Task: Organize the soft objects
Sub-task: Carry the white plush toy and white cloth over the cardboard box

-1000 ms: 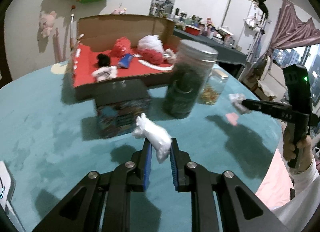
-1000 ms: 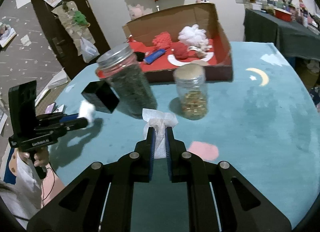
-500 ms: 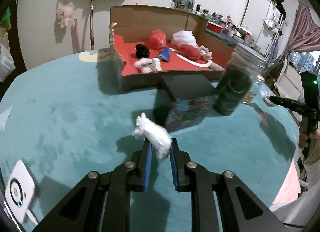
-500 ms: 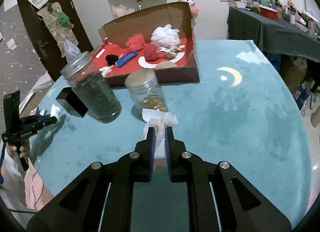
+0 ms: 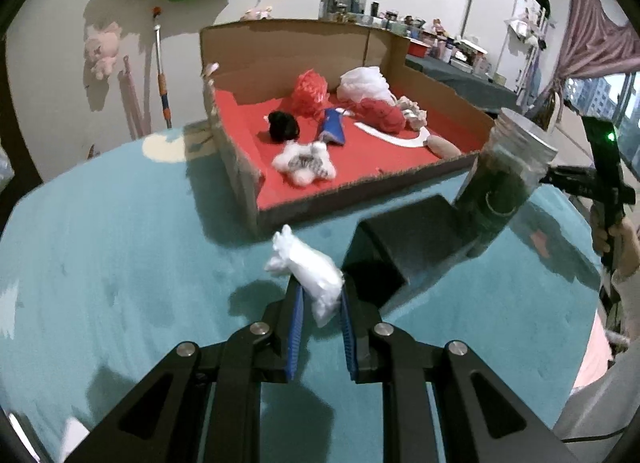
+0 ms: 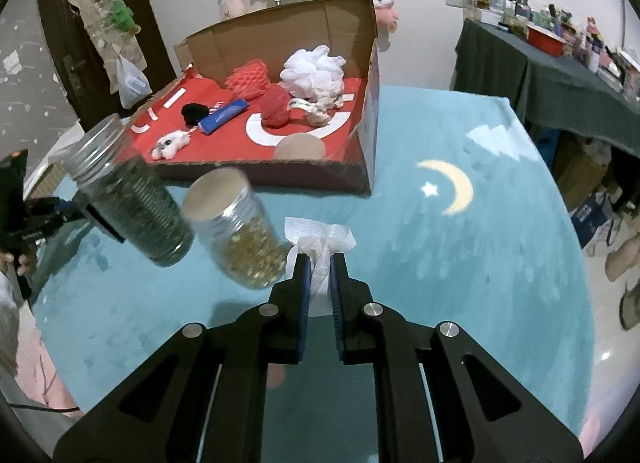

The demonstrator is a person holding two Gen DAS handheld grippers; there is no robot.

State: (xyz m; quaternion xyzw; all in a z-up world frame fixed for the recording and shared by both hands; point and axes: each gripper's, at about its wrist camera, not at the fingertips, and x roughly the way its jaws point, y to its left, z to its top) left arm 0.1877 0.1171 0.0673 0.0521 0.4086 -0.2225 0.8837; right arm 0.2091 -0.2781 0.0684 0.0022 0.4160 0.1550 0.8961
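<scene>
My left gripper point(image 5: 320, 299) was clamped on a white crumpled soft wad point(image 5: 308, 273), lifted over the teal tablecloth point(image 5: 100, 263). The cardboard box point(image 5: 240, 179) with the red floor lay straight ahead and slightly right of it, near wall just beyond the wad, long axis running away toward the back flap. A black box point(image 5: 404, 231) and a dark-filled jar point(image 5: 500, 183) sat right of that path. My right gripper point(image 6: 319, 275) was pinched tight on a white gauze bundle point(image 6: 320, 241); from there the cardboard box point(image 6: 280, 175) lay ahead and to the left, behind the dark-filled jar point(image 6: 132, 191) and a jar of yellow pieces point(image 6: 240, 231), which stood just beside the bundle. I judged the left hand nearer with the clearer line; the right needed to clear the jars first
</scene>
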